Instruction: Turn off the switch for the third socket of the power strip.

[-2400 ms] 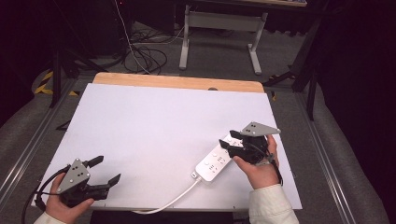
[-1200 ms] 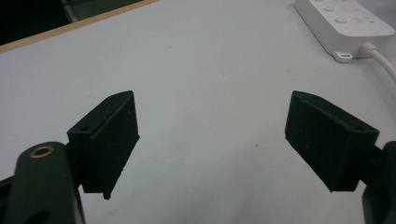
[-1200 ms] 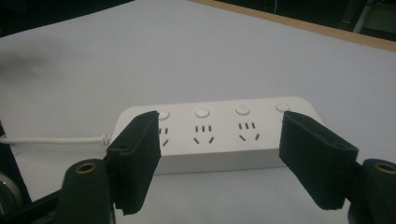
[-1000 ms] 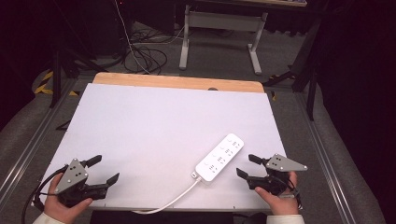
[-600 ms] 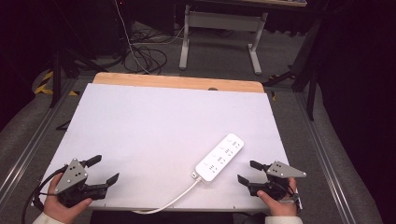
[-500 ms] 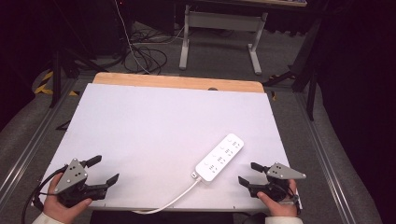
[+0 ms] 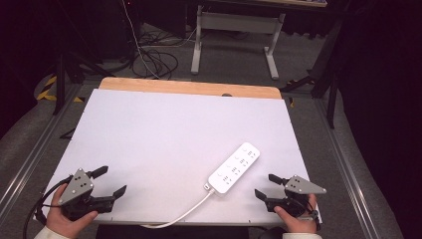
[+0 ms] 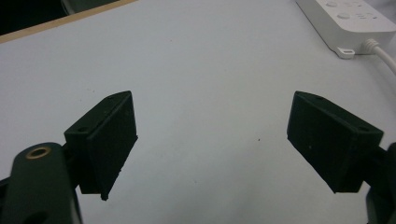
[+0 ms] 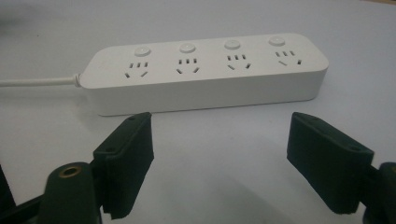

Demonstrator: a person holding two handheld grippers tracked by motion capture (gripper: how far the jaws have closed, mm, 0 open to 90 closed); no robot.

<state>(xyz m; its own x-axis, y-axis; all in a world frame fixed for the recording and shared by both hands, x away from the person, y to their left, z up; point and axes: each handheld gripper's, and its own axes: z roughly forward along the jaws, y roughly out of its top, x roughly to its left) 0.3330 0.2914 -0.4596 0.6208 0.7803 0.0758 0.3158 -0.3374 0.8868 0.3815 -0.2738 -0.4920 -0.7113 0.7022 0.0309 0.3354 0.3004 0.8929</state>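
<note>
A white power strip (image 7: 235, 168) with several sockets lies flat on the white tabletop (image 7: 164, 129), and its cable (image 7: 179, 214) runs off the front edge. My right gripper (image 7: 264, 185) rests at the front right corner, just short of the strip's near side. Its jaws have just been opening and stand open with nothing between them. In the right gripper view (image 9: 219, 140) the strip (image 9: 205, 70) lies broadside just beyond the fingertips. My left gripper (image 7: 113, 180) stands open and empty at the front left; in the left gripper view (image 8: 212, 121) the strip's cable end (image 8: 345, 18) shows far off.
A wooden strip (image 7: 189, 88) borders the table's far edge. Metal rails run along both sides. Beyond the table stand a desk frame (image 7: 234, 30) and loose floor cables (image 7: 154, 57). The strip's cable (image 9: 37, 82) trails left in the right gripper view.
My right gripper has left the strip's far end and come back to the front right corner, sinking a little. The strip now lies free. The left gripper has stayed put.
</note>
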